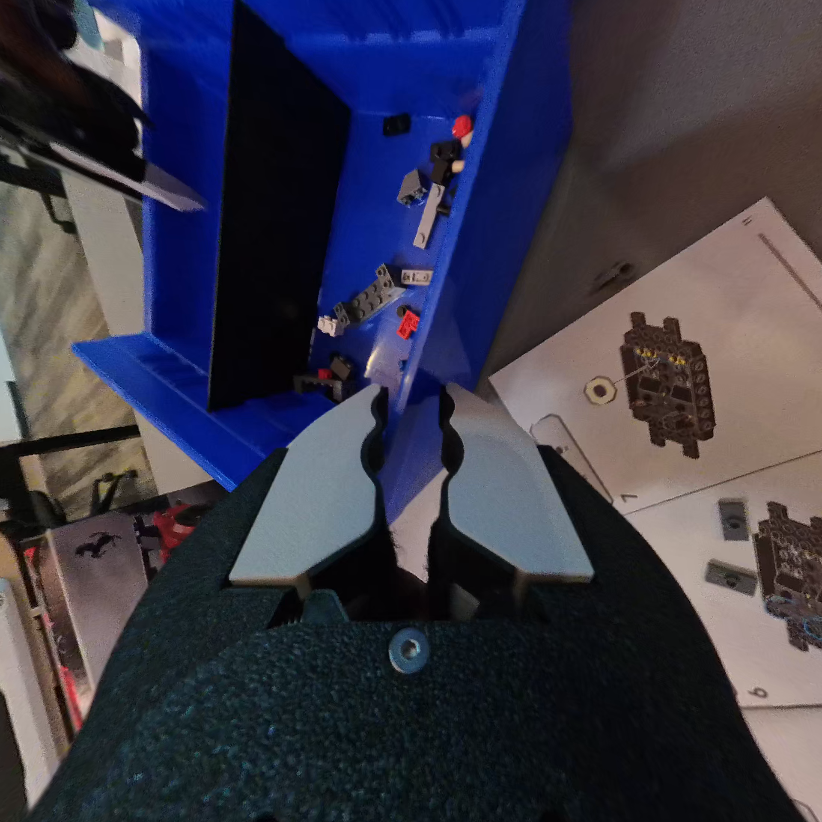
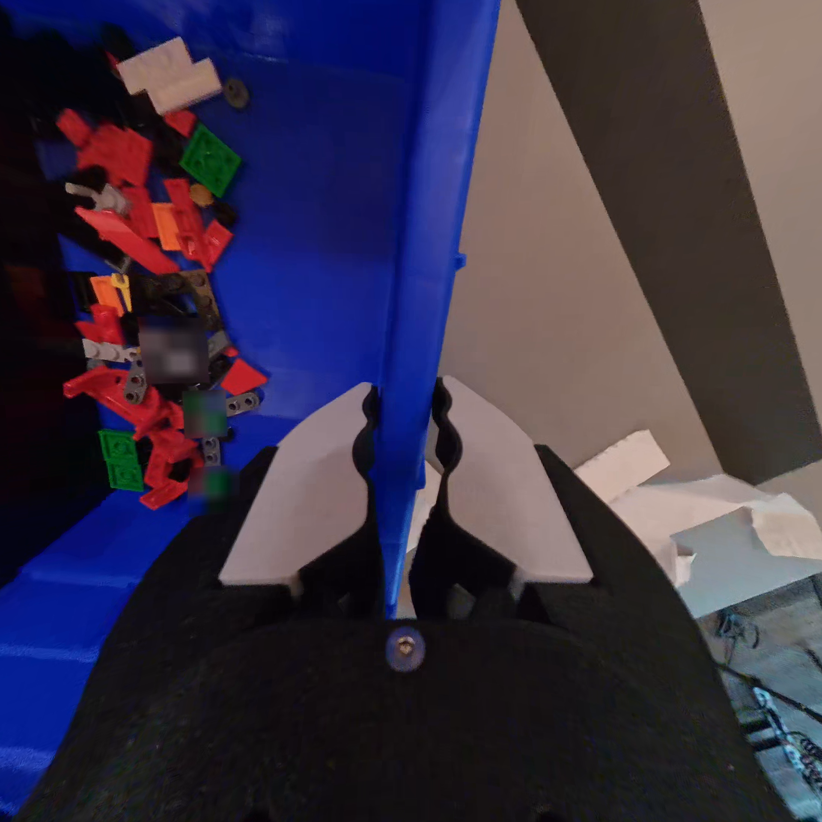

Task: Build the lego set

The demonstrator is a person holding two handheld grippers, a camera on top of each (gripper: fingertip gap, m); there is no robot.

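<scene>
A blue plastic bin [image 1: 489, 133] holds a few grey, black and red toy bricks [image 1: 369, 302] beside a dark compartment [image 1: 276, 222]. My left gripper [image 1: 411, 391] straddles the bin's side wall, and both pads lie against it. In the right wrist view, the same sort of blue bin [image 2: 320, 222] holds a heap of red, green, orange and black bricks [image 2: 147, 249]. My right gripper [image 2: 404, 387] is shut on that bin's wall, one pad on each side. A dark, blurred shape with a grey tip [image 1: 147, 182] reaches the bin's far wall in the left wrist view.
Printed building sheets [image 1: 667, 422] lie on the grey table to the right of the bin. Clutter with a red model [image 1: 173, 529] is at the lower left. White crumpled paper [image 2: 711, 525], a dark beam [image 2: 667, 222] and cables [image 2: 778, 734] are on the right. The grippers' ends are close to 30 centimetres from one another.
</scene>
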